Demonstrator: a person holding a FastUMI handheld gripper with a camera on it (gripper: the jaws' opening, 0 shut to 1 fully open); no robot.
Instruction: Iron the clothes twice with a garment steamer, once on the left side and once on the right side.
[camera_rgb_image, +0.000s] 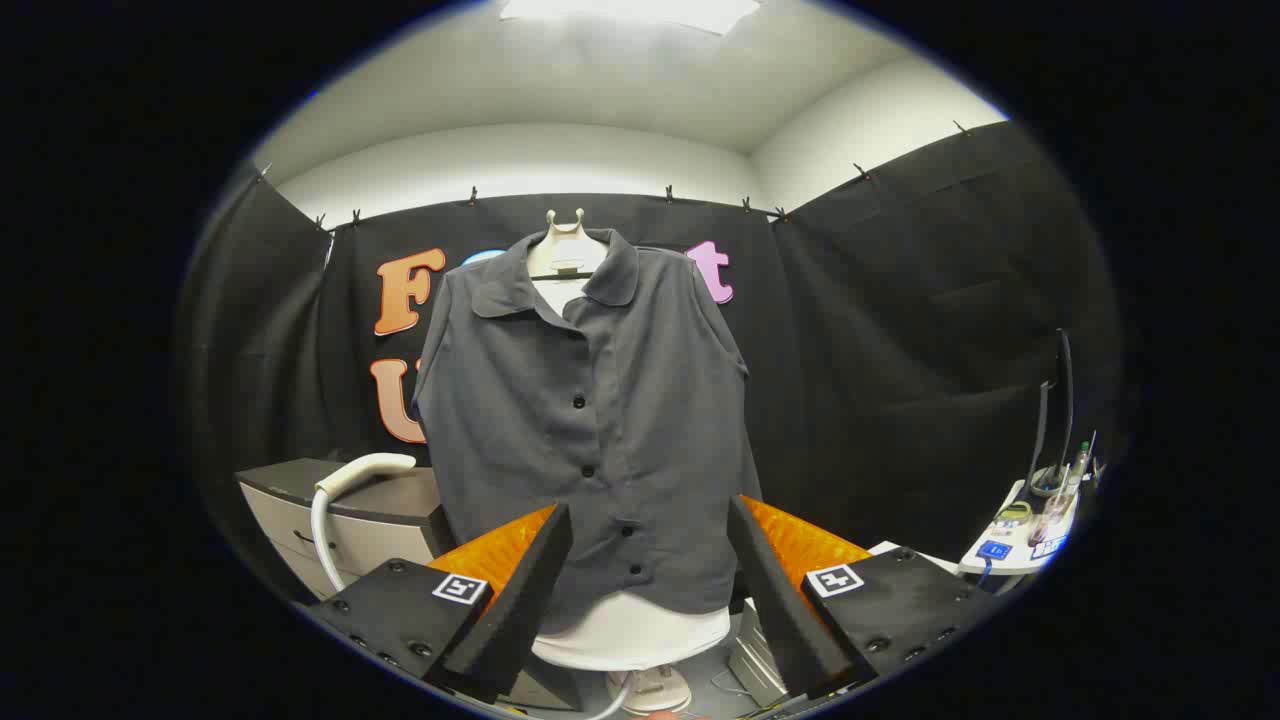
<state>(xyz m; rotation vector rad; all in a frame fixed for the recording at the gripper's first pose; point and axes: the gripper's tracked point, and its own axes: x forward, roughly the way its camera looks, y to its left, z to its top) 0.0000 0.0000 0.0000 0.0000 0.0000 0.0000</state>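
Ahead of the jaws: a grey shirt (590, 420) is hung on a pale form (630, 630), buttoned, its hem seen between the two fingers.
Jaws (645, 585): held wide apart, with nothing gripped.
Beside the left finger: a white steamer hose (335, 500) is curved over a grey cabinet (350, 520).
Beyond the right finger: a white surface (1010, 550) is set with small items, too small to be told apart.

A bright white ceiling light panel (630, 12) glares overhead; the scene is evenly lit and sharp, with fisheye bending toward the edges.
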